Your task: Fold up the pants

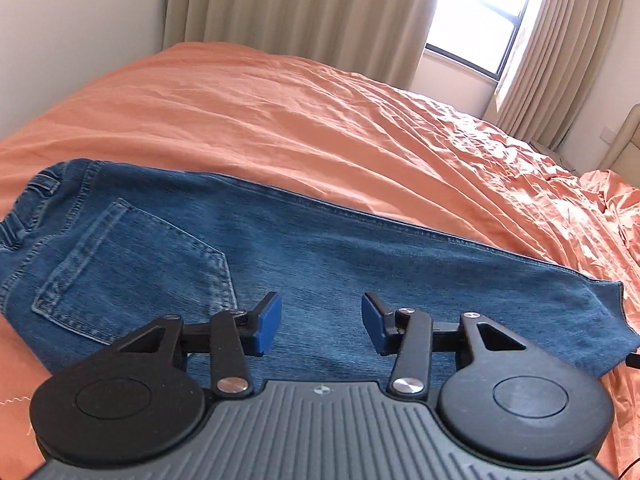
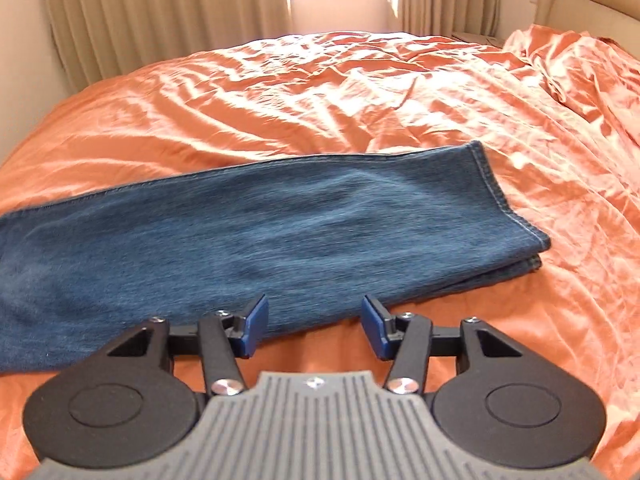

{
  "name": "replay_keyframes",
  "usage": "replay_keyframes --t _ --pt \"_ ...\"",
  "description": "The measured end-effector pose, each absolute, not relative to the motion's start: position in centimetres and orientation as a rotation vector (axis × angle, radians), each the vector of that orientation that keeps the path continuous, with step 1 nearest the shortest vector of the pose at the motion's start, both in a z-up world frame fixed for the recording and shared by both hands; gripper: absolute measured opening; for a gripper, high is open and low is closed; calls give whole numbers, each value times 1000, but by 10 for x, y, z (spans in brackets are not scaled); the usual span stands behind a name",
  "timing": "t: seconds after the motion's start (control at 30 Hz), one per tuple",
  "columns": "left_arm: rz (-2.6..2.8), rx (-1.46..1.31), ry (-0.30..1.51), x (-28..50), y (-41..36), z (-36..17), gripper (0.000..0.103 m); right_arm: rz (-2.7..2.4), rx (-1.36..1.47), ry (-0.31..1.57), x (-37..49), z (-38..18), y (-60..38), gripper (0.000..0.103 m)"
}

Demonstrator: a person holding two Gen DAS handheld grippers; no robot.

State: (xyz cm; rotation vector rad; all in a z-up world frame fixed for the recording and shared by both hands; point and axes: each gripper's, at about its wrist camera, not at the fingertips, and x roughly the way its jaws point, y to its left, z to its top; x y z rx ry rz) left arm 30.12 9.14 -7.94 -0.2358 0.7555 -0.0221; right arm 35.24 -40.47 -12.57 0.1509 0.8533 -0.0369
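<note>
Wrinkly orange bedsheet (image 2: 320, 92) is lying under everything, beige pleated curtains (image 1: 300, 4) hanging behind. Denim jeans (image 1: 320, 252) are lying flat, legs stacked. Left gripper (image 1: 321, 322) and right gripper (image 2: 315, 326) are both hovering wide apart, holding nothing.

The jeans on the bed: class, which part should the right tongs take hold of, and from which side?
Grip the stacked leg hems at the jeans' free end, coming in from the right, low over the orange bedsheet. Both legs lie doubled there, edges exposed, so the open right tongs can probably pinch both layers.
</note>
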Motion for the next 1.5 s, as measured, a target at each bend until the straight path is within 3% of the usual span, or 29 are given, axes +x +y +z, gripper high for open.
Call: replay_keyframes --t 0.2,0.53,0.8,0.87,0.93,1.17,1.3,1.43,1.5 --pt "-26 -249 816 324 71 -99 45 -101 407 818 359 -135 -480 45" --pt "16 -190 890 347 51 -127 44 -255 718 786 380 -181 -580 43" --pt "28 -138 892 354 39 -132 44 -236 1122 703 379 -237 -625 41" --pt "27 -138 881 354 36 -131 44 -232 1198 668 376 -248 -630 27" --pt "8 -150 865 354 31 -128 38 -211 1221 651 374 -249 -631 20" --pt "-149 -122 839 366 -11 -121 30 -164 1015 603 378 -203 -630 5" --pt "-238 -83 847 385 -55 -126 30 -159 981 649 386 -205 -629 7" --pt "-318 -53 852 405 -99 -132 29 -120 1113 691 371 -232 -637 35" --pt "-353 -35 850 414 -116 -133 29 -91 1144 689 365 -238 -633 35"
